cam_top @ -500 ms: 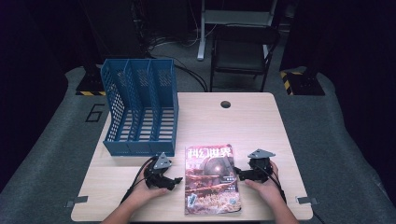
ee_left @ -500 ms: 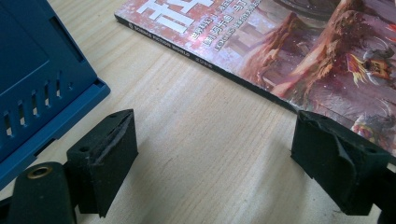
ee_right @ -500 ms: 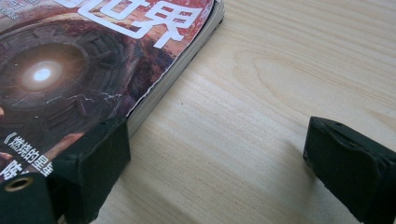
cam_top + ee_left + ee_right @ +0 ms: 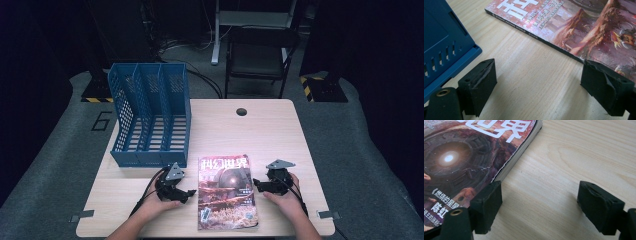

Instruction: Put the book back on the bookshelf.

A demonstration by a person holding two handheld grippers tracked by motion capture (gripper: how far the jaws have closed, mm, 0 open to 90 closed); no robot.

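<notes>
At the bottom of the high view, a person's two hands rested on the light wooden tabletop, each holding a claw beside a science-fiction magazine that lay flat, cover up, at the lower centre of the frame. The left claw, at lower left of centre, pointed toward the magazine's left edge; its jaws stood wide with nothing between them. In the left gripper view, bare wood lay between the two black jaws, the right-hand jaw sat at the magazine's spine edge, and whether it touched the cover could not be told. The right claw, at lower right of centre, faced the magazine's right edge, its jaws likewise wide and empty. In the right gripper view, the left-hand jaw stood just beside the magazine's page edge, the other over open wood. A grey three-cornered plate topped each claw, and a cable trailed from each toward the bottom edge.

Farther up, at left of centre, a blue three-slot file holder stood upright on the tabletop, near the left claw. A round cable hole marked the tabletop's far edge. Beyond it, at top centre, a dark chair stood on the grey floor.
</notes>
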